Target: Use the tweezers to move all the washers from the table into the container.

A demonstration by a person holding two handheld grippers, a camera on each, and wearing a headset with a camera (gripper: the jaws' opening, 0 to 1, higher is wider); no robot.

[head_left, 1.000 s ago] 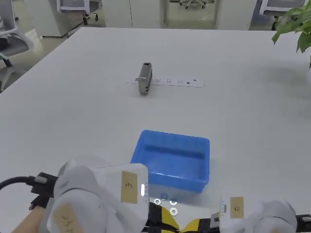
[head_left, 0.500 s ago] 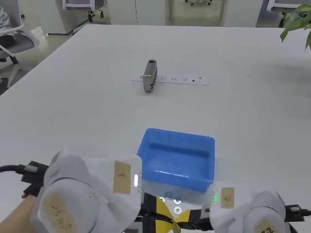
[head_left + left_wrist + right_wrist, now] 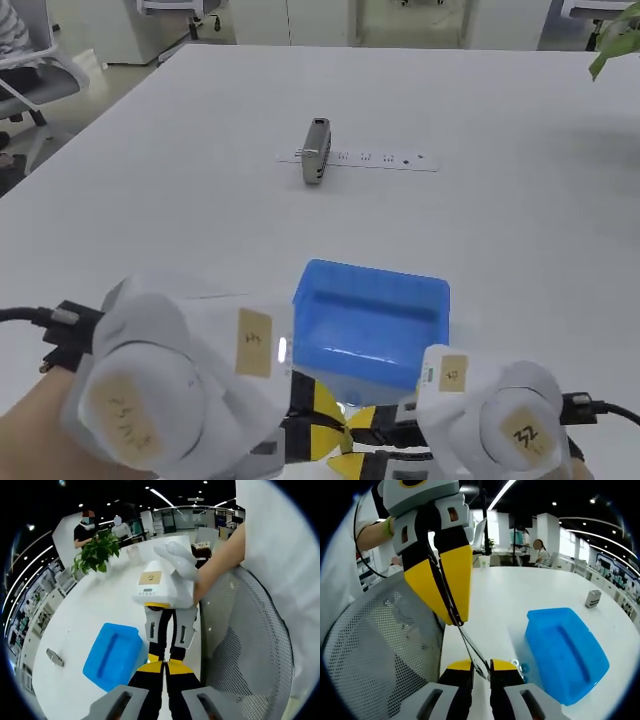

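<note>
The jaws of the left gripper (image 3: pixel 456 619) are pressed together on the tweezers (image 3: pixel 469 646). The thin metal arms of the tweezers run between the yellow pads and come out below the tips. Their lower end lies in the narrow gap between the jaws of the right gripper (image 3: pixel 481 668); whether those jaws pinch it cannot be told. In the left gripper view, that gripper's own yellow tips are shown closed against each other, and the right gripper is met tip to tip from the opposite side. Both grippers are held low and close to the person, over the near edge of the worktop (image 3: pixel 520 587).

A few small washers (image 3: pixel 518 666) are seen lying on the worktop, outside the container (image 3: pixel 565 650) and just beside its near corner. The container is a blue open-topped tray, set on the worktop just beyond the gripper tips.

Well beyond the container, a white power strip (image 3: pixel 385 158) lies flat on the worktop, and a grey adapter (image 3: pixel 316 165) is seated at its left end. A plant (image 3: pixel 95 555) is seen at a far part of the worktop. A mesh chair (image 3: pixel 385 640) is seen at the worktop's near edge, beside the person's sleeve.
</note>
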